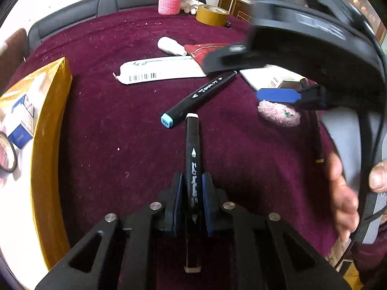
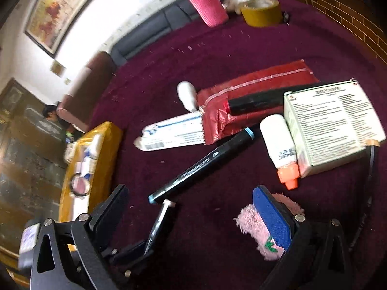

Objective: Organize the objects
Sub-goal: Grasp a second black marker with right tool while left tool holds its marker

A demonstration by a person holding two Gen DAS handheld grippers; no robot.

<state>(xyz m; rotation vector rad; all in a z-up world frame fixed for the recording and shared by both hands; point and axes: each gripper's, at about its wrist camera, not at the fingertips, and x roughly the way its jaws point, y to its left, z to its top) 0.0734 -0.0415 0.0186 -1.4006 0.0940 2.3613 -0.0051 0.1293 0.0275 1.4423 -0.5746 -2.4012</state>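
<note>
The left gripper (image 1: pixel 192 193) clamps a black marker (image 1: pixel 192 159) between its blue pads, its white-capped end pointing forward over the maroon cloth (image 1: pixel 116 111). The right gripper (image 2: pixel 193 207) hangs with jaws wide apart above a second, blue-capped marker (image 2: pixel 200 165) and a pink fuzzy pouch (image 2: pixel 251 220).

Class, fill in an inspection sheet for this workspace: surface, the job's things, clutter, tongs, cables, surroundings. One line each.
Surface: maroon cloth, speckled with lint.
Job's things: black marker in left tongs; blue-capped marker lying loose; yellow box at left holding small items.
Clutter: toothpaste tube, red pouch, white carton, pink fluffy thing, tape roll.
Tongs: left tongs shut on marker; right tongs open.
Cables: black cord at right.
Surroundings: sofa, framed picture.
</note>
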